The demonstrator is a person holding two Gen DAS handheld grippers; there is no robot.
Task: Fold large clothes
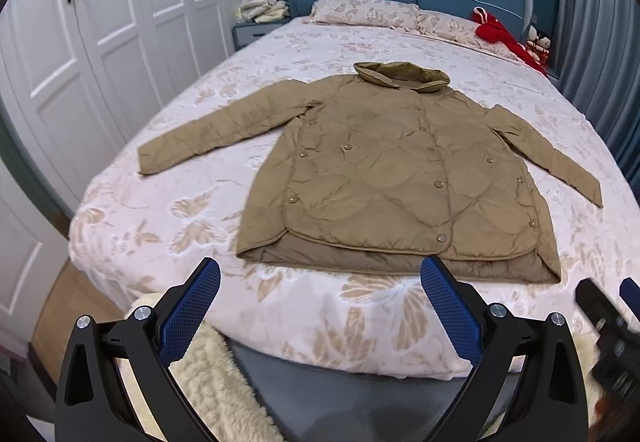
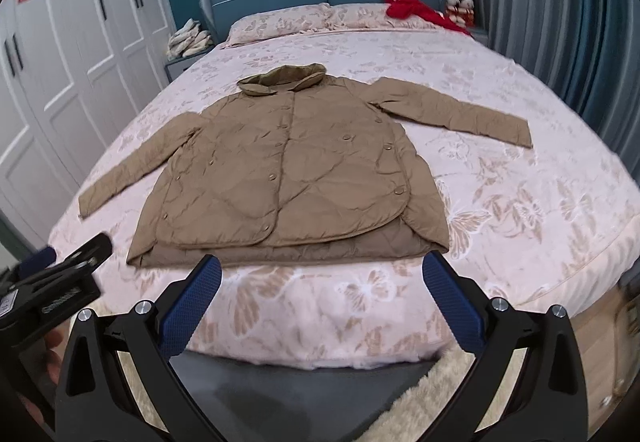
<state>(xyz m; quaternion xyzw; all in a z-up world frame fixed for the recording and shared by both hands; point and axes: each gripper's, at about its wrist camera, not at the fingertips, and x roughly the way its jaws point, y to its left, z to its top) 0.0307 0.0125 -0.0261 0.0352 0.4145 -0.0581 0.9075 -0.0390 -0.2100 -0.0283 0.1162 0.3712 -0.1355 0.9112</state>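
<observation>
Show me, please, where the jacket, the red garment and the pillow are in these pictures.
jacket [image 1: 384,170]: left wrist view, middle of its buttoned front.
red garment [image 2: 404,8]: right wrist view, its bunched middle.
pillow [image 1: 360,12]: left wrist view, centre of its patterned cover.

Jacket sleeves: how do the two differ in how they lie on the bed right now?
The sleeve on the person's left spreads wide from the jacket, its cuff near the bed's wardrobe side. The sleeve on the right slants down closer to the body in the left wrist view, its cuff toward the curtain side. The left one shows more bedding between it and the body. Both lie flat, unfolded, untouched by either claw.
</observation>
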